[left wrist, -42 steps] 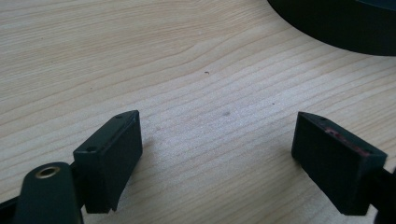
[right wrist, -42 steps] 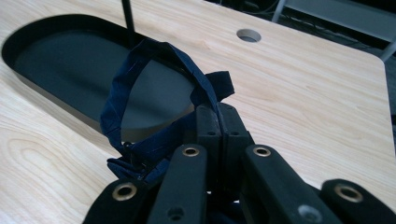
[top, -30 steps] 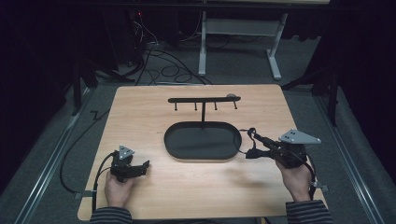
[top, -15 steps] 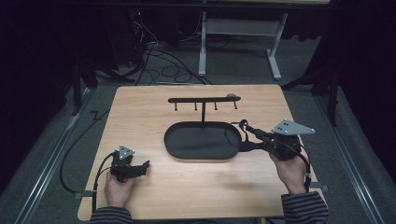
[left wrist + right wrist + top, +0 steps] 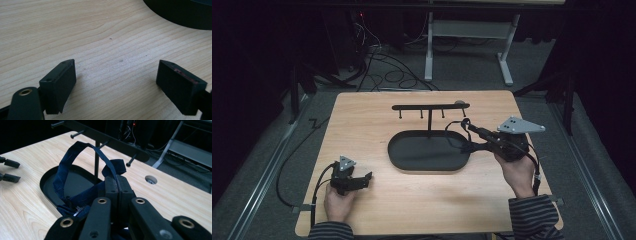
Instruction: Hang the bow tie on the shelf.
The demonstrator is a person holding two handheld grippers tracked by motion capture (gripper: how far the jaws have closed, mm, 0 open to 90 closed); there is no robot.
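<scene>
Pale wooden bench (image 5: pixel 377 115) carried a black oval tray (image 5: pixel 412 152) with a black pegged hanging rack (image 5: pixel 430 106). Over the tray's right end, the right claw (image 5: pixel 468 131) pinched a dark blue fabric loop (image 5: pixel 72 170). Near the front-left corner, the left claw (image 5: pixel 117 82) rested spread.

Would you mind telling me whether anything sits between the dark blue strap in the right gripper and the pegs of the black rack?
Nothing visible does. The right gripper is shut on the dark blue strap, whose loop is raised beside the rack's post, just below the pegs, with open air between them.
</scene>
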